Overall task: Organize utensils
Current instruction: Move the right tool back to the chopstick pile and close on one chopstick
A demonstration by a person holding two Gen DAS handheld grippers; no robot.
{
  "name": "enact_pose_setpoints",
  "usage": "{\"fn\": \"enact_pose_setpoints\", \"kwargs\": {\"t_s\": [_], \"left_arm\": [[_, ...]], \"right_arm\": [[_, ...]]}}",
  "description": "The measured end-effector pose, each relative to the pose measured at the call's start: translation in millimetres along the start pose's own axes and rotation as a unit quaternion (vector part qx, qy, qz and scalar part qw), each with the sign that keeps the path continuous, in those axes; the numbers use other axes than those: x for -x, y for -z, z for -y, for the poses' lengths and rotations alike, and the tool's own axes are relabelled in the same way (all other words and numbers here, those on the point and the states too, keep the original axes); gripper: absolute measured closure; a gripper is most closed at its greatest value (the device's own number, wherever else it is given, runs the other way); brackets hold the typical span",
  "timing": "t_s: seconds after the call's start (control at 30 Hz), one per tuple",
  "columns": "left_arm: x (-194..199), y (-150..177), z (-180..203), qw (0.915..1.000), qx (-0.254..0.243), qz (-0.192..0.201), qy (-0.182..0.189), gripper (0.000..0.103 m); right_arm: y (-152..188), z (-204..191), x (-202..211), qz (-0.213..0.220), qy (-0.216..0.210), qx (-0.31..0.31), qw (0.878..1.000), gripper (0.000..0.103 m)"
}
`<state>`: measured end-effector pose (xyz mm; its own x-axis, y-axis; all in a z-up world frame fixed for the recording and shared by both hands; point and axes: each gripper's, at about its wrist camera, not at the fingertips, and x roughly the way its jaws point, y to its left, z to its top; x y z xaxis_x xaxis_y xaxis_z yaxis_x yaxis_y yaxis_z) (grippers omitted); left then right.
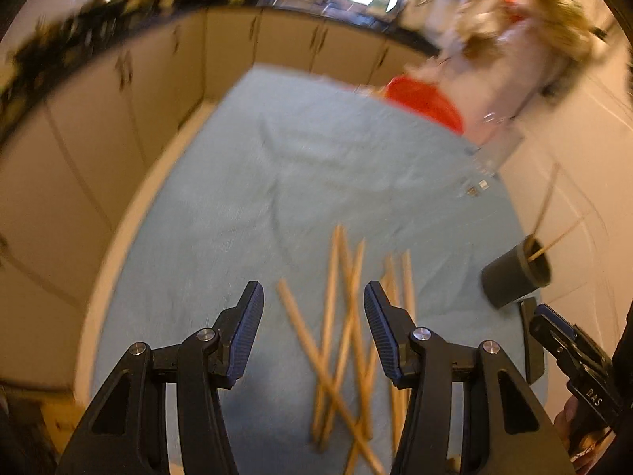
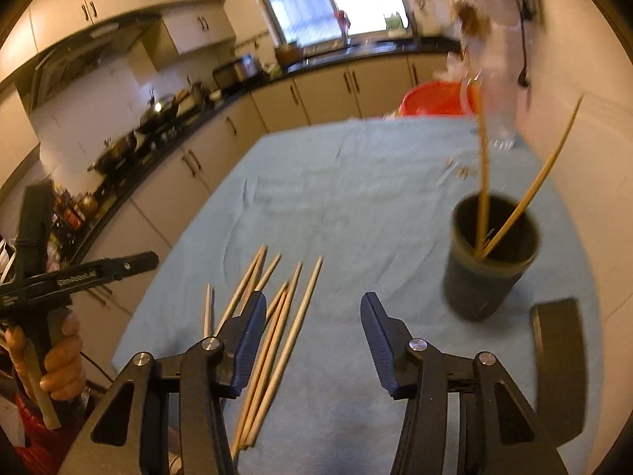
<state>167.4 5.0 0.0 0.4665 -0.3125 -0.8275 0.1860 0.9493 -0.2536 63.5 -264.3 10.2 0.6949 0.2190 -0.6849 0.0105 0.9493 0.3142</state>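
Several wooden chopsticks lie crossed in a loose pile on the blue cloth of the bench.
Both the left gripper and the right gripper hang above the cloth with jaws wide and holding nothing. To the right stands a dark cup with two chopsticks upright in it, well apart from the pile.

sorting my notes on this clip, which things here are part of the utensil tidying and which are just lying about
Part of the job:
- loose chopsticks scattered on the blue cloth
- dark cup with two chopsticks already in it
- left gripper and right gripper, both with jaws open and empty

Just lying about:
- red basin at the far edge
- flat black object beside the cup
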Motion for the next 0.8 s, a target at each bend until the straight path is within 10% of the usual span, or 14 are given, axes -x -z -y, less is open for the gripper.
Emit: {"fn": "enact_pose_setpoints", "kwargs": {"t_s": [0.23, 0.43, 0.8], "left_arm": [[-51.0, 18.0, -22.0, 0.9949, 0.045, -0.088, 0.019, 0.052], [-73.1, 21.3, -11.2, 0.9908, 0.055, -0.122, 0.02, 0.072], [-81.0, 23.3, -19.1, 0.9906, 0.06, -0.12, 0.023, 0.096]], "right_arm": [[8.1, 3.0, -25.5, -0.035, 0.008, -0.019, 0.999, 0.049], [8.7, 10.2, -34.6, -0.048, 0.014, -0.032, 0.998, 0.049], [5.0, 9.8, -71.0, -0.106, -0.003, -0.065, 0.992, 0.073]]}}
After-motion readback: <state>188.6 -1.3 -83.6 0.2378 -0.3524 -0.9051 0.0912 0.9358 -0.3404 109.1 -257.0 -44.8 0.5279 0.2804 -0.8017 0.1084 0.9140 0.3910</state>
